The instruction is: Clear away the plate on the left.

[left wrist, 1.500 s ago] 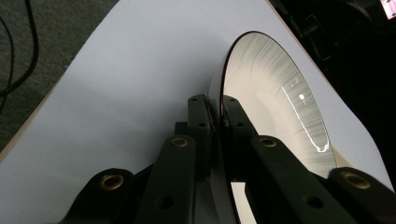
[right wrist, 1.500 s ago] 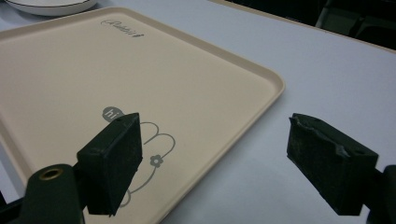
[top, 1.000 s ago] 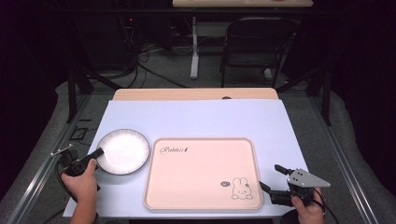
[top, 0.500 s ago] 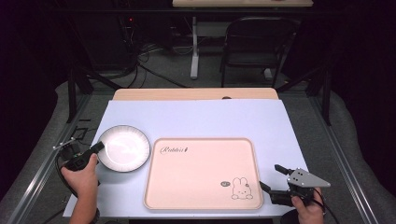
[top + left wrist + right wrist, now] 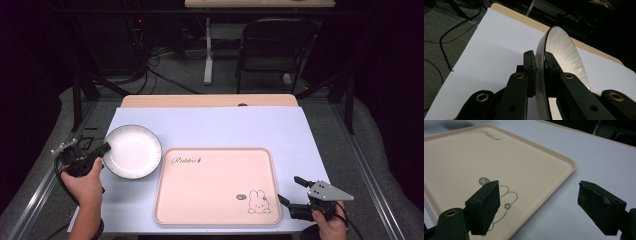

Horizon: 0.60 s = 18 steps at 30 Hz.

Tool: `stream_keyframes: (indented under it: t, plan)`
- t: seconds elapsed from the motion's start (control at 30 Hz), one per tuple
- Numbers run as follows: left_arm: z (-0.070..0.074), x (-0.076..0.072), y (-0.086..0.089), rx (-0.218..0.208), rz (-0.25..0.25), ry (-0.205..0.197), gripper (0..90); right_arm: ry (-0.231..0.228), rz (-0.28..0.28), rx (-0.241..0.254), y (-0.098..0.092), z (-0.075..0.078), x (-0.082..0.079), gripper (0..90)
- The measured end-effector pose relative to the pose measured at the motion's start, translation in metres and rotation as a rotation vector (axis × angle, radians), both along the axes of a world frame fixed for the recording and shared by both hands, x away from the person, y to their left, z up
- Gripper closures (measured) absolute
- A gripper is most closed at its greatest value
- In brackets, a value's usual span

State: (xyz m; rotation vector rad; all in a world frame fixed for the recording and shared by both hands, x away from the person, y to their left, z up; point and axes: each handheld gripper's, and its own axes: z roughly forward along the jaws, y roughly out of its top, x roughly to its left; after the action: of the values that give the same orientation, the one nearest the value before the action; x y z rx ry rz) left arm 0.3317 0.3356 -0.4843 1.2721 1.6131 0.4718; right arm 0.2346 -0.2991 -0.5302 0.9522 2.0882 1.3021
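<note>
A white plate [image 5: 132, 151] with a thin dark rim is held at the table's left side, lifted off the white surface. My left gripper [image 5: 102, 148] is shut on its left rim; in the left gripper view the plate [image 5: 564, 52] stands edge-on between the two black pads [image 5: 530, 67], which press on it. A pink tray [image 5: 216, 185] with a rabbit drawing lies in the middle, just right of the plate. My right gripper [image 5: 292, 192] rests open near the tray's front right corner; its fingers [image 5: 485, 203] straddle the tray's edge [image 5: 564, 173] with nothing between them.
The white table cover [image 5: 225, 125] runs back to a wooden edge [image 5: 207, 101]. A metal frame rail [image 5: 45, 185] borders the table on the left. A dark chair [image 5: 275, 45] and cables lie on the floor beyond the table.
The left gripper has lifted the plate and carried it a little up and away from me; the plate looks larger and sits higher in view. The right gripper has stayed where it was.
</note>
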Motion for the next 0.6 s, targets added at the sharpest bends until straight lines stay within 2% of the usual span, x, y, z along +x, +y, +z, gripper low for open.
stream_keyframes:
  t: [0.23,0.47,0.6]
  plan:
    - [0.011,0.000,-0.008,0.004,-0.035,-0.017,82.9,-0.002,0.001,0.000,0.000,0.000,0.000,17.4]
    - [0.015,0.002,-0.020,-0.014,-0.077,-0.023,82.6,-0.002,0.001,0.000,0.000,0.000,0.000,17.4]
    - [0.016,0.004,-0.030,-0.010,-0.115,-0.019,82.6,-0.002,0.001,0.000,0.000,0.000,0.000,17.4]
